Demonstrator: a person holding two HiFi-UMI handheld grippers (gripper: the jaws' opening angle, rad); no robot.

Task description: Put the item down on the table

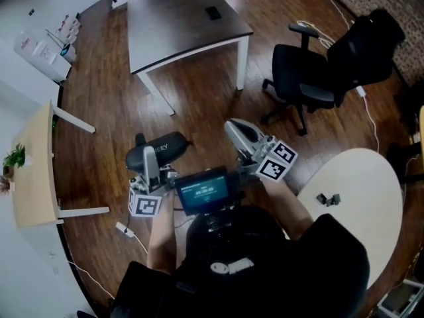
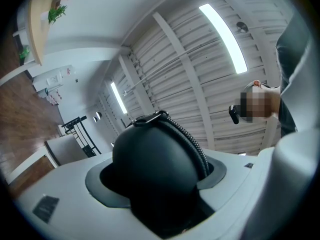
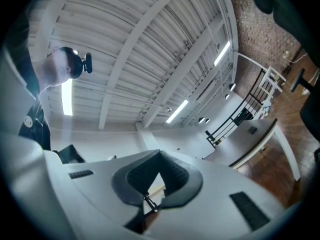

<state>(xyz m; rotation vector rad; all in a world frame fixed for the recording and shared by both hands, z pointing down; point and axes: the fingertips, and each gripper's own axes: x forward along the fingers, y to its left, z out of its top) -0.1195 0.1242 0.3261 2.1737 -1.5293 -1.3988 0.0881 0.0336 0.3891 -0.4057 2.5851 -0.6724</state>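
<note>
A black, rounded zip case (image 1: 169, 144) is held in the air over the wooden floor in front of me, with my left gripper (image 1: 156, 156) shut on it. In the left gripper view the case (image 2: 155, 164) fills the space between the two white jaws, its zipper running over the top, and both point up at the ceiling. My right gripper (image 1: 241, 134) is raised beside it, apart from the case. Its dark pads (image 3: 172, 176) meet at the tip with nothing between them. The white round table (image 1: 371, 177) lies to my right.
Two small dark objects (image 1: 328, 199) lie on the white table. A black office chair (image 1: 311, 78) stands ahead on the right, a dark table (image 1: 179, 25) ahead, and a light wooden table (image 1: 33, 171) with a small plant (image 1: 13, 158) on the left. Cables run across the floor.
</note>
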